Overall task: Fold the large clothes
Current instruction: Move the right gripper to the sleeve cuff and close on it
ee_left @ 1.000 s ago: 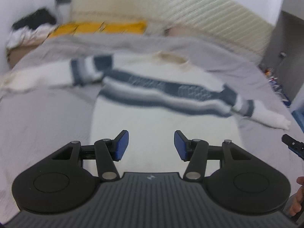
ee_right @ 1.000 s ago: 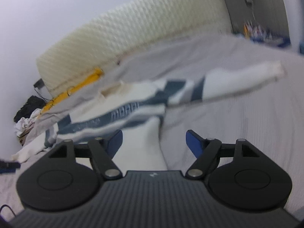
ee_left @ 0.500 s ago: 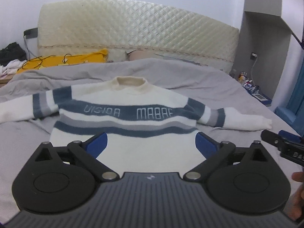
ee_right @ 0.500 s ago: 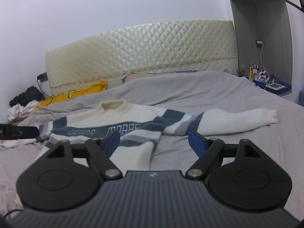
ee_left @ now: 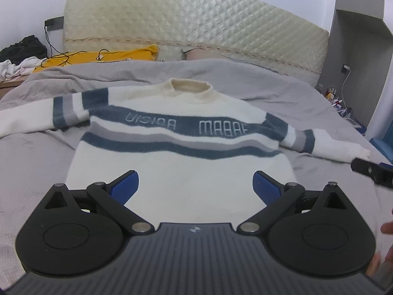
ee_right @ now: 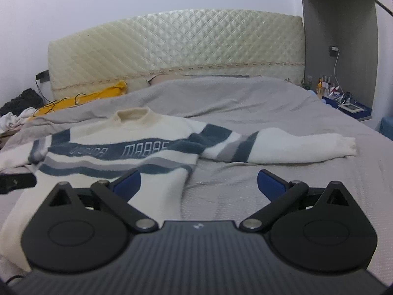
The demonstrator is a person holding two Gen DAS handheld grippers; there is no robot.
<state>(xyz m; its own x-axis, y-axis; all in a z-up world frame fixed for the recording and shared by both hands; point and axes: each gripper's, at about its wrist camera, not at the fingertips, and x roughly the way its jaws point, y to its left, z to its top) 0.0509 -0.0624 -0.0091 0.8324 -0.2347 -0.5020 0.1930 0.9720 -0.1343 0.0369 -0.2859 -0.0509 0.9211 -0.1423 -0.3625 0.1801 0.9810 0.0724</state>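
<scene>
Left wrist view: low over foot of grey-sheeted bed (ee_left: 36,162), facing cream quilted headboard (ee_left: 196,27) square-on, angled slightly down; near hem of cream knitted sweater with blue and grey stripes (ee_left: 181,167). Right wrist view: further right, facing same headboard (ee_right: 176,46) obliquely, sweater (ee_right: 152,184) at left. Shared: sweater, headboard, bed, yellow pillow (ee_left: 103,56).

Your right gripper (ee_right: 197,184): jaws just opened wide, nothing between the pads. Ahead and left of it, striped sweater (ee_right: 118,152) flat on grey bed (ee_right: 270,113); one sleeve ahead-right.
</scene>
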